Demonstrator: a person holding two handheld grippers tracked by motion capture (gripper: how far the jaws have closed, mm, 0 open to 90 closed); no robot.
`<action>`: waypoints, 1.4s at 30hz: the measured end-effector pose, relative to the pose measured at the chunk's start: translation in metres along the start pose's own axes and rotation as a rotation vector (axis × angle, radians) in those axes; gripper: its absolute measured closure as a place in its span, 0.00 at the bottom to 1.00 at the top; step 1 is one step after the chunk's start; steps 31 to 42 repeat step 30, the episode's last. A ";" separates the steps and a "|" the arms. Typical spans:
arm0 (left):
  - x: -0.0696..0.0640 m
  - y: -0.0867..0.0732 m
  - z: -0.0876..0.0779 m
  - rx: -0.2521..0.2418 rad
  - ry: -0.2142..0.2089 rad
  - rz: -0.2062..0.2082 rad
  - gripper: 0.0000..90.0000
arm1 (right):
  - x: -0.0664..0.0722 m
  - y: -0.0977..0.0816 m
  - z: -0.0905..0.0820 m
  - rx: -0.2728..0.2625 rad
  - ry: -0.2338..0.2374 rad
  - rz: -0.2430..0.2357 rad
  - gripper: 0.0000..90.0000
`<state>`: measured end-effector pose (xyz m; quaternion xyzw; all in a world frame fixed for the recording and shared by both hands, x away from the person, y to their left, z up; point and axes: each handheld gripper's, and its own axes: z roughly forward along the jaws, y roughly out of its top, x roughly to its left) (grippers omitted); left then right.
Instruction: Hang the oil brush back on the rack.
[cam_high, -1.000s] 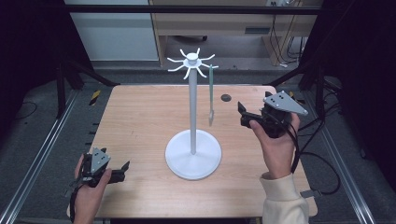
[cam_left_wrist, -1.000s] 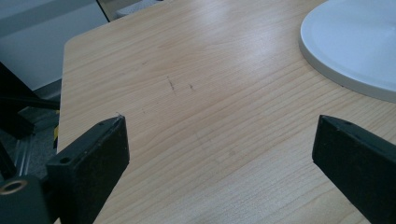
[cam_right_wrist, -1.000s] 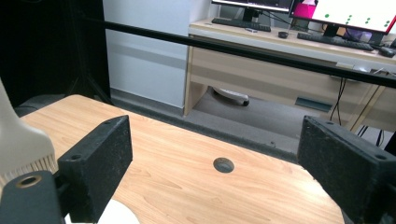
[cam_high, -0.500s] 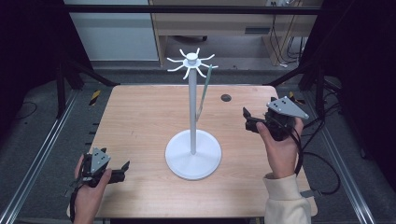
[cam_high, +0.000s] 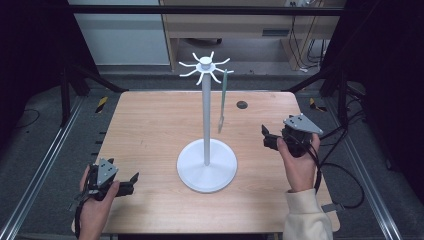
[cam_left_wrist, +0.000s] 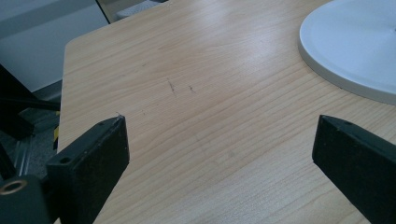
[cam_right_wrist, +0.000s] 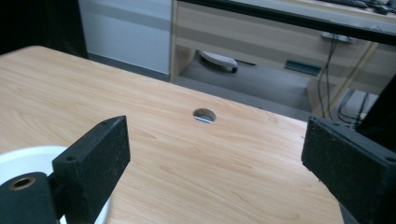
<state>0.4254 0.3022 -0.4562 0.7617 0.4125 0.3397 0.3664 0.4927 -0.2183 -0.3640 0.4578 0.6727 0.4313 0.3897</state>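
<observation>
At the near left corner of the table (cam_high: 150, 120), the left gripper (cam_high: 131, 178) sat low over the wood in the person's left hand (cam_high: 95, 210), its jaws pointing toward the middle of the table. In the left gripper view its two black jaws stood wide apart with nothing between them but bare tabletop, and the round white base (cam_left_wrist: 355, 51) lay ahead toward the right of that view.

Farther in, near the right edge, the right gripper (cam_high: 265, 138) was held in the right hand (cam_high: 300, 165), a pale sleeve (cam_high: 307, 217) behind it and its cable (cam_high: 345, 170) trailing off the right edge. Its jaws were also spread wide and held nothing; the right gripper view showed open wood between them and a small round hole (cam_right_wrist: 204, 115) in the table beyond.

At the table's centre stood a white stand (cam_high: 206, 120), its disc base (cam_high: 207, 170) flat on the wood and an upright pole rising to a ring of short curved hooks (cam_high: 204, 67). From a hook on the right side hung a slim grey-green utensil (cam_high: 223, 100), dangling straight down beside the pole, clear of the tabletop and well apart from both grippers.

Toward the far edge, right of the stand, lay the hole (cam_high: 242, 104).
</observation>
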 end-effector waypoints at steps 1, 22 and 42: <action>0.000 0.000 0.000 0.000 0.000 -0.001 0.04 | -0.001 -0.004 0.002 0.003 -0.002 0.004 0.09; -0.001 0.000 0.001 0.003 -0.002 0.006 0.04 | -0.005 -0.058 0.040 0.141 0.003 0.049 0.11; -0.002 0.000 0.001 0.004 -0.002 0.009 0.04 | 0.002 -0.071 0.052 0.212 0.060 0.065 0.11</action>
